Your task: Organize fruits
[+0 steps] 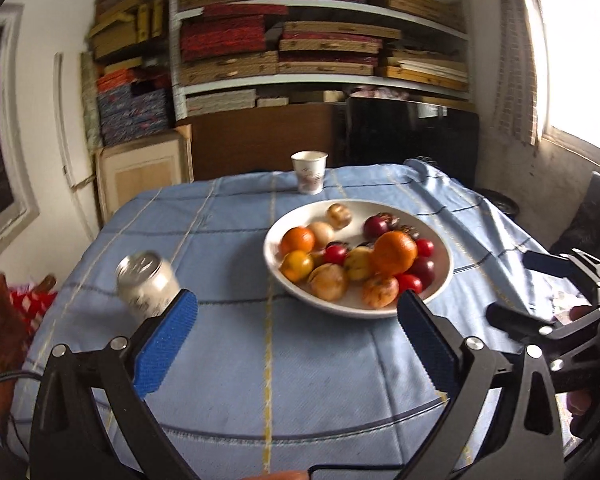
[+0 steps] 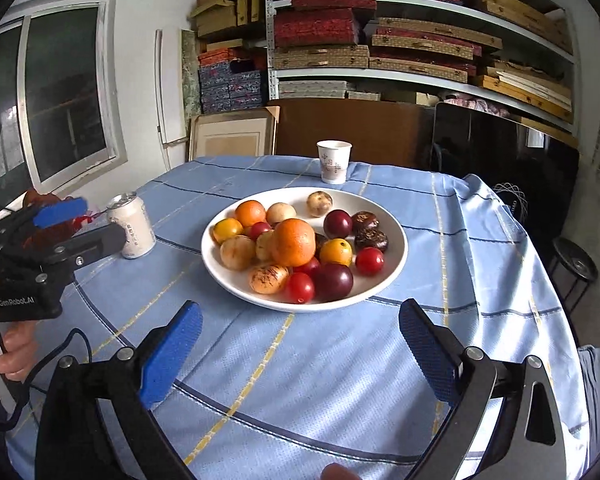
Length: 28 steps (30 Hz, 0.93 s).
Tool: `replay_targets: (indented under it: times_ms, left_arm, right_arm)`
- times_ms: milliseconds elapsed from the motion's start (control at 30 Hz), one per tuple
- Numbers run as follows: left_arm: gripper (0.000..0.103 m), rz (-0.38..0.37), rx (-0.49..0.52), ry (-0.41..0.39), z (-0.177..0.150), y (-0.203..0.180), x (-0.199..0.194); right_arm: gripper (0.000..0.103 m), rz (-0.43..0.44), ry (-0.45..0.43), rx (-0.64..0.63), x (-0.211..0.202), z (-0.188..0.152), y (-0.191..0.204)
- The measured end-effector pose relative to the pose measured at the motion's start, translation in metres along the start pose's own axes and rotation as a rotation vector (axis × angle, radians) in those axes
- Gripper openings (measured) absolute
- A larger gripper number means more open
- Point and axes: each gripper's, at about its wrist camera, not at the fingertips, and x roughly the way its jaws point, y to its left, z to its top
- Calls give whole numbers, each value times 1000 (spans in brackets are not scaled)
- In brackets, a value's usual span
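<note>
Fruit (image 2: 296,248) lies heaped in the white plate (image 2: 392,268), centre frame, so nothing loose rolls on the tablecloth (image 2: 300,380). I hold both tongs released and empty: left gripper (image 1: 296,336) and right gripper (image 2: 300,344) at lower frame, short of the rim. Can (image 2: 134,226) at left looks upright, though blurred; paper cup (image 2: 334,160) stands behind the plate. Neither blocks my approach.

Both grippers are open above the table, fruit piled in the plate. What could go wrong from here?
The big orange sits on top of the pile in the shallow white plate; pulling a lower fruit could send it rolling out. The can stands close to the left gripper, so a sweep toward the plate might knock it over.
</note>
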Motion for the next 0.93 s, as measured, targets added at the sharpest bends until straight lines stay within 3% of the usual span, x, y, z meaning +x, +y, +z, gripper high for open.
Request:
replay_targets:
  times_ms: [167, 600, 933]
  left_arm:
    - [98, 11, -34, 34, -7, 11, 2]
    - [98, -6, 15, 43, -9, -1, 3]
    - [98, 48, 16, 26, -12, -1, 2]
  right_arm:
    - [99, 7, 8, 15, 1, -2, -3]
    - [99, 12, 23, 16, 4, -5, -3]
    - [99, 17, 37, 25, 7, -8, -4]
